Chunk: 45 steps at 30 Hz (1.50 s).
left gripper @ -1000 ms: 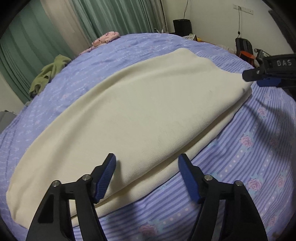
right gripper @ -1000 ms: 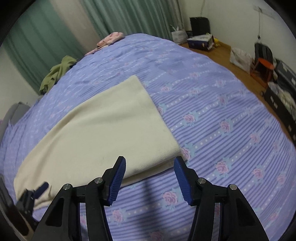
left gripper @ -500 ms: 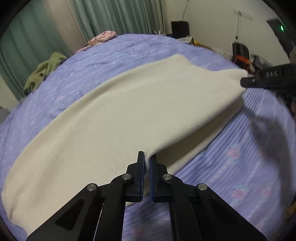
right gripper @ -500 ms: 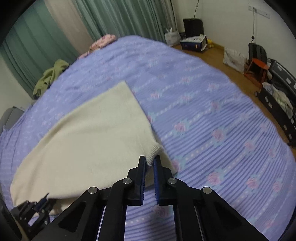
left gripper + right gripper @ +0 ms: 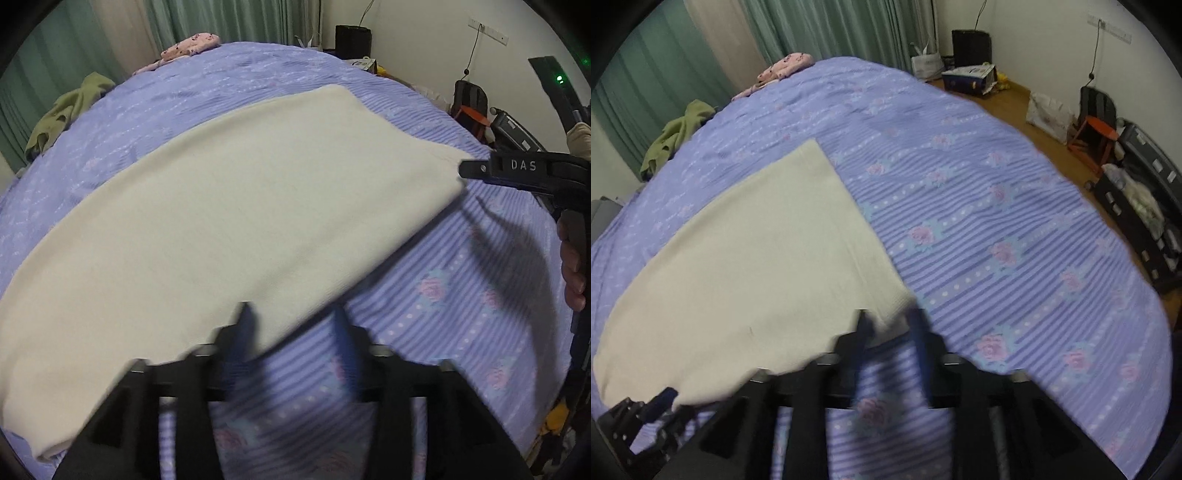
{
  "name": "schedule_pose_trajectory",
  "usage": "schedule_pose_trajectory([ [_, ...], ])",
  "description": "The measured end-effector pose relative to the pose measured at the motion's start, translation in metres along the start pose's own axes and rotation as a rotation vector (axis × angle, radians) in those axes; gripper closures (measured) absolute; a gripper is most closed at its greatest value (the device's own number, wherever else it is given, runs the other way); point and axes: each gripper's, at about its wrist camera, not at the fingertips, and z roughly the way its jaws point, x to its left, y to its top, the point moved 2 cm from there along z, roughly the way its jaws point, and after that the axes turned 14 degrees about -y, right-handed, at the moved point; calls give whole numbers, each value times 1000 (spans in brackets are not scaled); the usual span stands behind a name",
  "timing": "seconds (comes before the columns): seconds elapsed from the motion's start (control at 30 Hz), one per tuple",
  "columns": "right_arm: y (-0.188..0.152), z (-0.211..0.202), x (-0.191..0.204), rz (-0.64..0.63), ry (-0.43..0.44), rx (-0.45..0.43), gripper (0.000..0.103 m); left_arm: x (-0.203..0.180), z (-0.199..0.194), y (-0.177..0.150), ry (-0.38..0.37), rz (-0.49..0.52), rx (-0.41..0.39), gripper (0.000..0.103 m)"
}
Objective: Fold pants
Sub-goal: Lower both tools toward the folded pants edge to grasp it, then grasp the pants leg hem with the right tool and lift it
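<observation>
Covering most of the view, the bed [image 5: 461,295] in its lilac flowered sheet carries your cream pants [image 5: 229,221], lying flat and folded lengthwise. Your left gripper [image 5: 291,332] is opening at their near edge, your right gripper [image 5: 890,332] opening at their near corner; neither pinches the cloth.

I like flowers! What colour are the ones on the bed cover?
Pink roses on lilac stripes, clearest in the right wrist view.
</observation>
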Motion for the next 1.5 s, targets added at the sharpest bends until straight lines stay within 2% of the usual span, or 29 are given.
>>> schedule_pose_trajectory([
  [0.13,-1,-27,-5,-12,18,-68,55,-23,-26,9,2,29,-82,49],
  [0.23,-9,-32,-12,60,99,-31,53,-22,-33,17,17,13,-122,47],
  [0.43,-25,1,-12,232,254,101,53,0,-18,29,36,-46,-117,47],
  [0.53,-29,23,-4,276,309,171,53,5,-11,31,55,-48,-113,47],
  [0.63,-30,40,0,304,317,206,52,7,-7,34,56,-55,-110,47],
  [0.7,-30,49,-2,334,352,204,46,7,-5,35,47,-66,-108,47],
  [0.83,-32,62,-8,429,408,202,45,3,-1,37,35,-68,-107,47],
  [0.97,-26,54,-8,449,408,217,45,-2,1,39,28,-60,-111,47],
  [1.03,-19,30,-12,453,442,132,45,-2,1,39,21,-59,-113,47],
  [1.13,-13,8,-13,431,424,42,45,-1,3,40,23,-61,-108,47],
  [1.2,-13,17,-10,406,406,62,45,-1,5,41,27,-65,-105,47],
  [1.27,-17,36,-6,414,393,128,45,-1,5,41,26,-66,-107,47],
  [1.37,-20,57,-4,441,404,169,49,-2,7,41,28,-60,-103,47],
  [1.43,-20,66,-8,483,411,192,59,-2,9,40,33,-59,-97,47],
  [1.5,-21,66,-15,515,442,218,83,-1,10,40,36,-67,-92,47],
])
